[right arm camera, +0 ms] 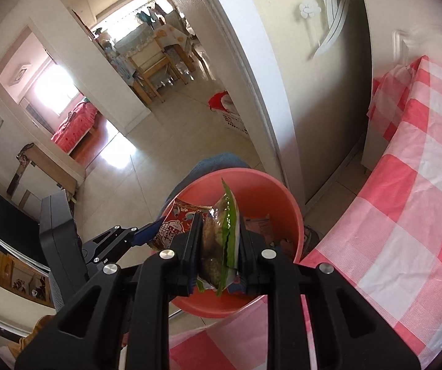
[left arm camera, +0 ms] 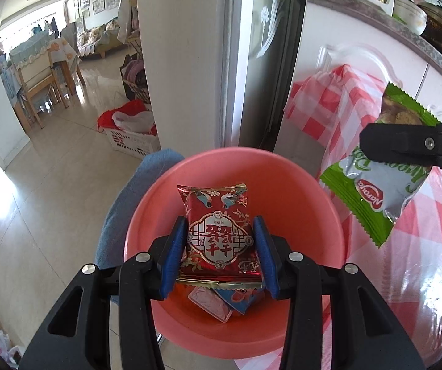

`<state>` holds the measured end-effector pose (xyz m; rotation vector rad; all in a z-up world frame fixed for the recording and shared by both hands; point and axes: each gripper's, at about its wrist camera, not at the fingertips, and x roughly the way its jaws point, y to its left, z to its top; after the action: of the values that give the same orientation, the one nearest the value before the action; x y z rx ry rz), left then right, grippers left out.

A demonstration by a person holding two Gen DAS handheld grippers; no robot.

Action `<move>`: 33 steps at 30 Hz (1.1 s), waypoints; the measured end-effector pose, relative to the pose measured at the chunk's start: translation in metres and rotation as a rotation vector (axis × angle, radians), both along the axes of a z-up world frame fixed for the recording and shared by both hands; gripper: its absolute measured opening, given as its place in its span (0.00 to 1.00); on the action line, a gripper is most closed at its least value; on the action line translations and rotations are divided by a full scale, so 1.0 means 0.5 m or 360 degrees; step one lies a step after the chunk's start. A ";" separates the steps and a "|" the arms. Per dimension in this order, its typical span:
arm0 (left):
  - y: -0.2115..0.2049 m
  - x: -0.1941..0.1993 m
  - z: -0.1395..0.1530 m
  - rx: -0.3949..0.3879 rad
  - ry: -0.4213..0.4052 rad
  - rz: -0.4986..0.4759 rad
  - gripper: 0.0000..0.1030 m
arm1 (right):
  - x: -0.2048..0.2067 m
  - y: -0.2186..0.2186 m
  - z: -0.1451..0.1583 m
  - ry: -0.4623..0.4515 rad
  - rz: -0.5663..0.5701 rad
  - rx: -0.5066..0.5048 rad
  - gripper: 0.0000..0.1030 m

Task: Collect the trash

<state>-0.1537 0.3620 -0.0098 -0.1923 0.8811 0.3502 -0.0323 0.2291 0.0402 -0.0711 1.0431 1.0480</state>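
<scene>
Two tools, each clamped on a wrapper: left tool [left arm camera: 219, 246] pinching red packet [left arm camera: 218, 231] above pink bin [left arm camera: 313, 191], right tool [right arm camera: 218, 246] gripping green packet [right arm camera: 225, 231] edge-on over the rim beside checked surface [right arm camera: 406, 185]. Best centred over bin before letting go, clear of each other.

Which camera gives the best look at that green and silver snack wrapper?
The left wrist view: the green and silver snack wrapper hangs broadside, its printing readable. The right wrist view shows it edge-on, pinched between the right gripper's fingers.
</scene>
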 end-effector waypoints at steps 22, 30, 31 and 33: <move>0.035 0.005 -0.051 -0.0028 0.0124 0.0153 0.91 | -0.016 -0.080 0.007 -0.0346 -0.0224 -0.0132 0.85; 0.071 -0.031 -0.016 -0.0083 -0.0052 0.0250 0.92 | -0.007 -0.175 0.000 -0.0392 -0.0446 -0.0216 0.89; 0.073 -0.032 -0.014 -0.0086 -0.0060 0.0253 0.92 | -0.007 -0.190 -0.004 -0.0387 -0.0474 -0.0225 0.89; 0.076 -0.033 -0.011 -0.0083 -0.0071 0.0250 0.92 | -0.011 -0.213 -0.010 -0.0385 -0.0517 -0.0241 0.89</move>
<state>-0.1703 0.4000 -0.0155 -0.3175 0.8337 0.4678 -0.0377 0.1228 0.0350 -0.1427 0.8770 0.6477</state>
